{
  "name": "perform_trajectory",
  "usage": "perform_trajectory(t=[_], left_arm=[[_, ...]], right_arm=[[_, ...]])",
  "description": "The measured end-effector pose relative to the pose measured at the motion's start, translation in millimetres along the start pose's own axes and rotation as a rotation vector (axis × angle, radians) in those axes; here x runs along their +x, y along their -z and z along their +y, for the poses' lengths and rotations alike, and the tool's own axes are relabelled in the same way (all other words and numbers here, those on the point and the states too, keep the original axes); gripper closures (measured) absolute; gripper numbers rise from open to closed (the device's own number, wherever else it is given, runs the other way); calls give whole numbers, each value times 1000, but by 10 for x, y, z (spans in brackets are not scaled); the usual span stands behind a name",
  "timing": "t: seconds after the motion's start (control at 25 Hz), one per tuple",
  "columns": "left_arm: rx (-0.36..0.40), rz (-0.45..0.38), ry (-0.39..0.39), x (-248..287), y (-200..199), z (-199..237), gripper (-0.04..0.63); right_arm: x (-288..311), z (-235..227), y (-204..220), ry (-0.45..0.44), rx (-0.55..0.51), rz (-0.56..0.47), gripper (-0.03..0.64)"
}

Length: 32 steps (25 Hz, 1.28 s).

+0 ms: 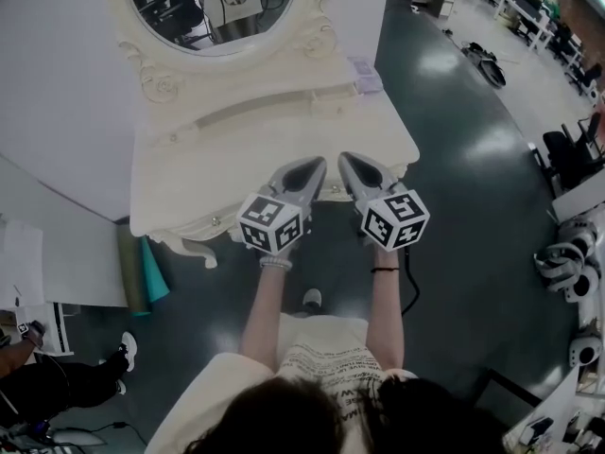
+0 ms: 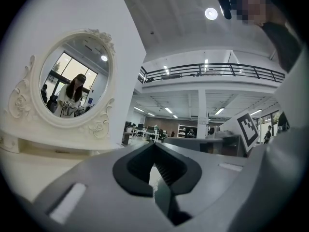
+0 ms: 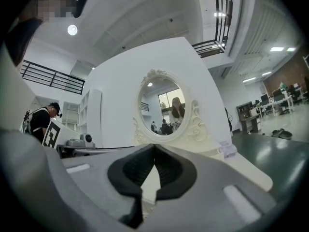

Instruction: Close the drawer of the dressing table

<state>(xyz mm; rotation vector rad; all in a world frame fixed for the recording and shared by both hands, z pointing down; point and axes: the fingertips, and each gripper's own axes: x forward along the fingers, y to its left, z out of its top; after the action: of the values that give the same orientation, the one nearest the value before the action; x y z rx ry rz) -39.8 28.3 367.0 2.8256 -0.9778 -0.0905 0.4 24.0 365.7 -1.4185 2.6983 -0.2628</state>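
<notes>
Left tool and right tool are both pinched shut with nothing between the jaws. They are held side by side and level at the near edge of the cream dressing table. Its drawer appears nearly flush under the top, though the tips hide any contact. An oval mirror stands behind.

Ornate cream dressing table, its knobbed drawer apparently flush under the top.
</notes>
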Motion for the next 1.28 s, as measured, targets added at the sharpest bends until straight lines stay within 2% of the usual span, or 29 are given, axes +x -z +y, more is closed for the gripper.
perform_trajectory(t=[0.84, 1.28], left_arm=[[-58, 14, 45, 244, 134, 400, 603], [-90, 31, 21, 530, 212, 598, 603]], right_arm=[[326, -309, 125, 76, -1, 30, 614], [562, -643, 177, 54, 31, 61, 614]])
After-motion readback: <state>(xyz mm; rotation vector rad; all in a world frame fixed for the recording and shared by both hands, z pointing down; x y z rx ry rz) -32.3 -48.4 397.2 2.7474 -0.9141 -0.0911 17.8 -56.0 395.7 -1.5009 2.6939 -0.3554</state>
